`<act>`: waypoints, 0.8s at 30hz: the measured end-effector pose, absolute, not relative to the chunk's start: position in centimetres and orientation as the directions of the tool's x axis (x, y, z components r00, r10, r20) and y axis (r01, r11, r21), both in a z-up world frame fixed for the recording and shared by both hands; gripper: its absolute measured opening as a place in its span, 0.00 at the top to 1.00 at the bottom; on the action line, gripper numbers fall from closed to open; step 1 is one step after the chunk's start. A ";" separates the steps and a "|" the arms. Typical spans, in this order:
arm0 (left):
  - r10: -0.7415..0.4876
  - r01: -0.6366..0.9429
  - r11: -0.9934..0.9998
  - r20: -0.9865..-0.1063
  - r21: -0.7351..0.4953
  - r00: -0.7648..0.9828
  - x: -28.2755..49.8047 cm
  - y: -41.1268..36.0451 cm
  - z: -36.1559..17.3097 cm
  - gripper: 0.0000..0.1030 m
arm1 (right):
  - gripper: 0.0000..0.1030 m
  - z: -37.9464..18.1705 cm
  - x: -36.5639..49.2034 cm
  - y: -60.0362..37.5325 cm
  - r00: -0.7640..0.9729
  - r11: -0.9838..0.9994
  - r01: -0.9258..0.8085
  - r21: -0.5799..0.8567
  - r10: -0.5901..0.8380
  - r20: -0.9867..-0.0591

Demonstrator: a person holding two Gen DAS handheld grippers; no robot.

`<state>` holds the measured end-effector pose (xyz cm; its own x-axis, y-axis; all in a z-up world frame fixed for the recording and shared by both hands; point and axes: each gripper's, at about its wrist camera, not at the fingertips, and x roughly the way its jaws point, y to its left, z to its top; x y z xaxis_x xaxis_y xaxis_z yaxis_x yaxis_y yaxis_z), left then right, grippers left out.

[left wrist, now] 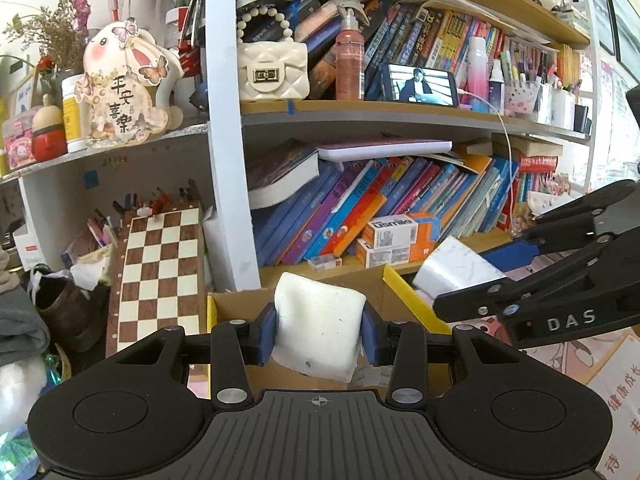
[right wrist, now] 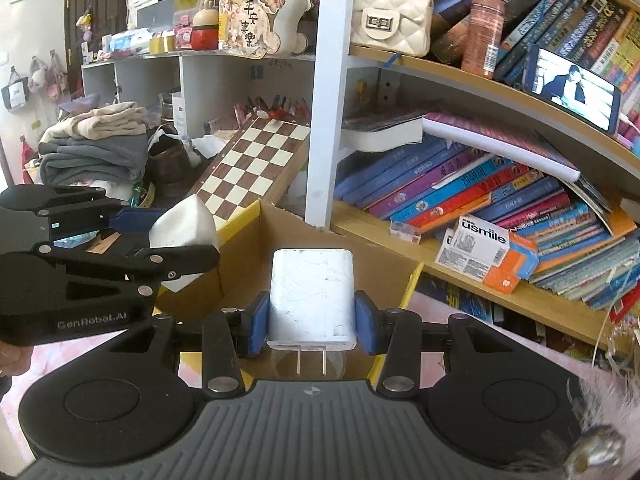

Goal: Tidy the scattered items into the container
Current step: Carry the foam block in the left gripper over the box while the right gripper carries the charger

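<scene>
My left gripper [left wrist: 320, 334] is shut on a white foam block [left wrist: 318, 320], squeezed between the blue pads. It hangs over the open cardboard box [left wrist: 240, 302] with yellow flaps. My right gripper [right wrist: 312, 322] is shut on a white charger plug [right wrist: 312, 288], whose two prongs point back toward the camera. It is held above the same box [right wrist: 288, 236]. Each gripper shows in the other's view: the right gripper [left wrist: 480, 276] with the plug [left wrist: 456, 264], and the left gripper [right wrist: 172, 240] with the foam block [right wrist: 184, 224]. The box's floor is mostly hidden.
A crowded bookshelf [right wrist: 480, 208] with leaning books and orange usmile boxes [right wrist: 488, 256] stands right behind the box. A folded chessboard [left wrist: 160, 264] leans at the box's left. Folded clothes [right wrist: 96, 148] lie further left. A pink patterned surface [right wrist: 440, 312] lies under the box.
</scene>
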<state>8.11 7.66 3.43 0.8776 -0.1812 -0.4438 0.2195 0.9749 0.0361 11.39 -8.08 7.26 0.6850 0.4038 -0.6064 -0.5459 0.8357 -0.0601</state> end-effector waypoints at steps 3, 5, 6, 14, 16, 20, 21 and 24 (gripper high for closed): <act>-0.183 0.221 0.975 -0.449 0.034 0.875 8.9 7.7 3.3 0.61 | 0.60 7.0 12.2 -7.8 0.678 0.831 -0.553 -0.062 0.405 -0.613; -0.184 0.222 0.975 -0.454 0.031 0.872 9.3 7.8 3.1 0.61 | 0.60 6.7 12.7 -7.6 0.673 0.829 -0.555 -0.061 0.405 -0.619; -0.184 0.222 0.975 -0.458 0.030 0.870 9.6 7.9 2.9 0.61 | 0.60 6.5 12.9 -7.5 0.670 0.829 -0.556 -0.060 0.405 -0.622; -0.187 0.226 0.974 -0.501 0.016 0.845 12.1 8.3 1.3 0.61 | 0.60 4.7 15.4 -7.0 0.647 0.829 -0.556 -0.063 0.384 -0.659; -0.188 0.227 0.974 -0.516 0.012 0.835 12.8 8.4 0.8 0.61 | 0.60 4.2 16.0 -6.9 0.641 0.829 -0.556 -0.064 0.378 -0.668; -0.189 0.230 0.973 -0.546 0.008 0.816 14.2 8.5 -0.3 0.61 | 0.60 3.0 17.3 -6.5 0.624 0.826 -0.560 -0.066 0.369 -0.689; -0.188 0.232 0.973 -0.553 0.009 0.812 14.6 8.5 -0.5 0.61 | 0.60 2.8 17.6 -6.4 0.620 0.824 -0.562 -0.066 0.367 -0.694; -0.189 0.240 0.971 -0.573 0.014 0.798 15.6 8.6 -1.2 0.61 | 0.60 1.9 18.6 -6.0 0.606 0.820 -0.569 -0.067 0.362 -0.708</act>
